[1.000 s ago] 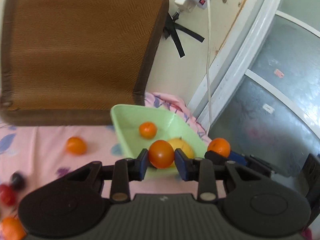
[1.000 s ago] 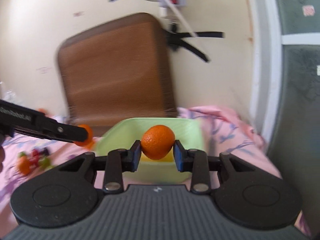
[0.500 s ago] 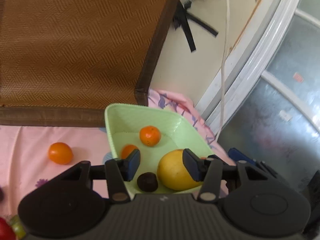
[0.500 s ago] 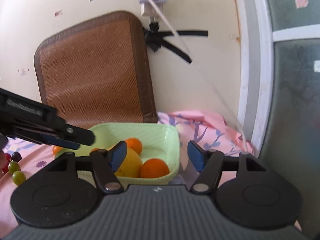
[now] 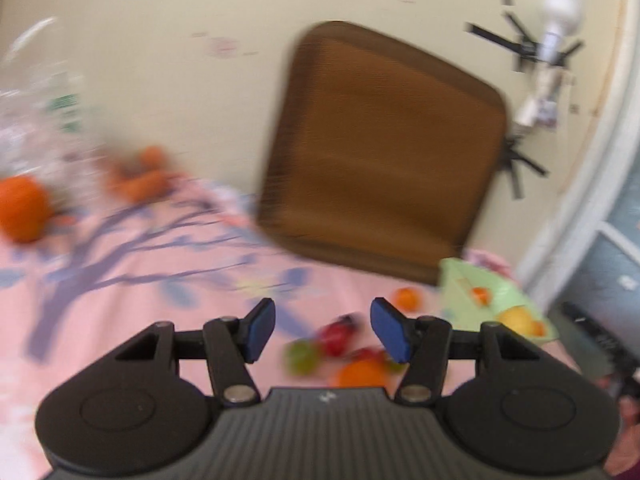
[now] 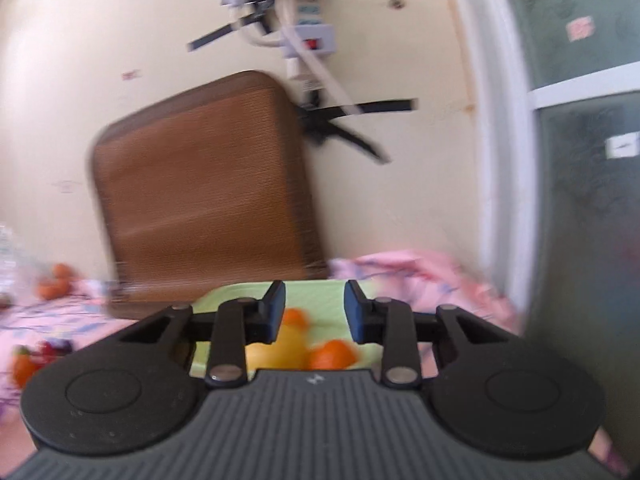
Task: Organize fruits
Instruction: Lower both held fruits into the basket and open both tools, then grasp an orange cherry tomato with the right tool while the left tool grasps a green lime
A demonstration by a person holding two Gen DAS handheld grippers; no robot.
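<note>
The green bowl sits at the right on the pink cloth and holds a yellow fruit and small oranges. My left gripper is open and empty, above loose fruit: a red one, a green one, an orange and another orange near the bowl. My right gripper is open and empty just before the green bowl, which shows the yellow fruit and an orange.
A brown woven mat leans on the wall behind the cloth. A large orange and more orange fruit lie far left by clear bottles. A power strip with cables hangs on the wall. A window frame stands at the right.
Both grippers let their oranges go into the bowl and opened. The left gripper has since swung left and back over the loose fruit; the right has drawn back slightly and its jaws have narrowed.
</note>
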